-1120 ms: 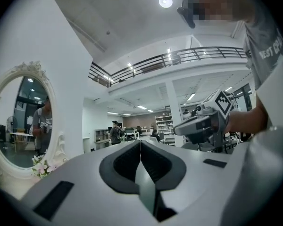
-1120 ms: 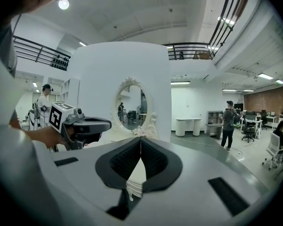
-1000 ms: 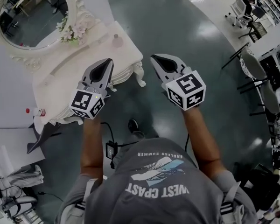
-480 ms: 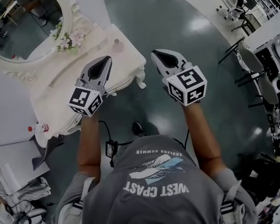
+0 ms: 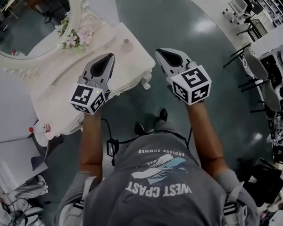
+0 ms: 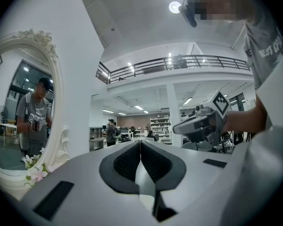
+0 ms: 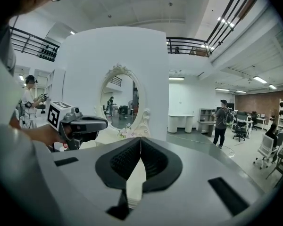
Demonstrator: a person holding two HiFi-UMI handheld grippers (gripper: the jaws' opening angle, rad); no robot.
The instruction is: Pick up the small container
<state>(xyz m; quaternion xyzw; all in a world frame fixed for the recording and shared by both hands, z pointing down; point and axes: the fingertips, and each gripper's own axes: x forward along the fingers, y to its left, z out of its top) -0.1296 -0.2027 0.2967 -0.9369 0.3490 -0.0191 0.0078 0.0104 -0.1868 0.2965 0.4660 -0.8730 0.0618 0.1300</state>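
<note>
In the head view, the left claw (image 5: 109,57) is held over the white tabletop (image 5: 52,93) and the right claw (image 5: 159,52) beside it over the dark floor (image 5: 179,22), just off the tabletop's edge. The small container (image 5: 127,45) is shown by this view alone. It stands upright on the tabletop, a little ahead of both claw tips, to the right of the left one and to the left of the right one, touched by neither. Further ahead and to the left of the left claw, a bunch of flowers (image 5: 78,36) is seen at the foot of an oval mirror (image 5: 28,18). A red-capped bottle (image 5: 40,128) lies behind the left claw, at the tabletop's near end. Chairs (image 5: 254,65) are placed well to the right of the right claw.

In the left gripper view, the left claw (image 6: 140,141) is seen with its jaws pressed together and nothing between them. The mirror (image 6: 9,88) is at its left, and the right claw (image 6: 175,128) is level with it at the right. The tabletop is blocked from sight by the claw's own body.

In the right gripper view, the right claw (image 7: 140,140) is likewise closed and empty. The left claw (image 7: 105,123) is seen to its left, the mirror (image 7: 120,102) ahead, and a standing person (image 7: 221,119) far off to the right.
</note>
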